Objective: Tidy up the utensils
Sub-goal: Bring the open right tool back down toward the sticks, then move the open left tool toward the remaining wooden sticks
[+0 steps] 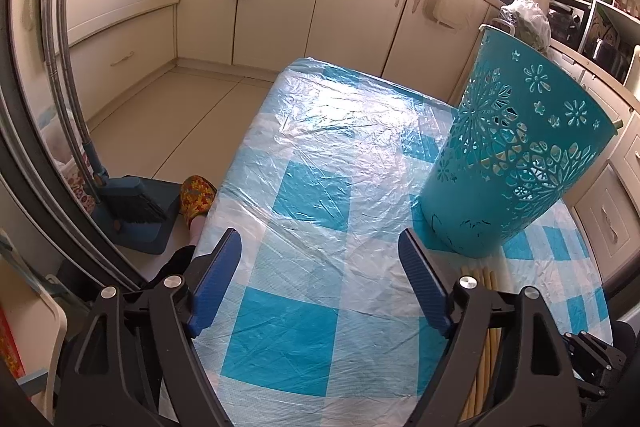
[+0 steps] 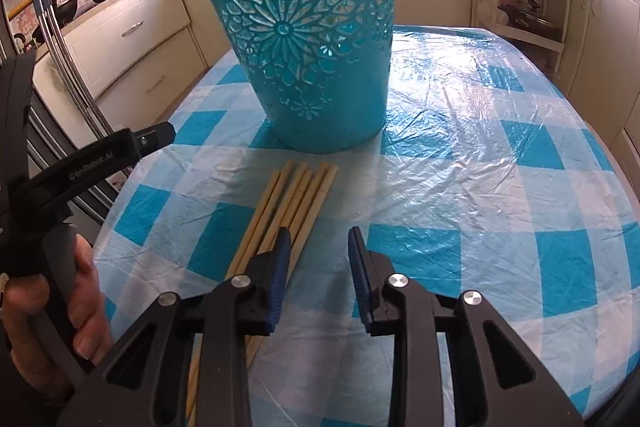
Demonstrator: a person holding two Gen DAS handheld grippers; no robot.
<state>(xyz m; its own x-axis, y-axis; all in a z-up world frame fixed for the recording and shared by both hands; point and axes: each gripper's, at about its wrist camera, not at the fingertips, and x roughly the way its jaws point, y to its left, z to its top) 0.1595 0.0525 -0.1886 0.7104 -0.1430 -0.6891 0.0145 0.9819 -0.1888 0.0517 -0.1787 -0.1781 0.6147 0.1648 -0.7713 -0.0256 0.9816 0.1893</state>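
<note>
Bamboo chopsticks (image 2: pixel 292 205) lie bundled before the teal cut-out basket (image 2: pixel 308 39), their likely destination; right gripper (image 2: pixel 319 251), narrowly parted and empty, hovers just beside them; left gripper (image 1: pixel 320 251) wide, idle.

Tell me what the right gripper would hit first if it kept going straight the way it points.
Probably the checked tablecloth just right of the chopsticks; the right gripper tilts downward. The teal basket stands farther on, though depth is uncertain.
</note>
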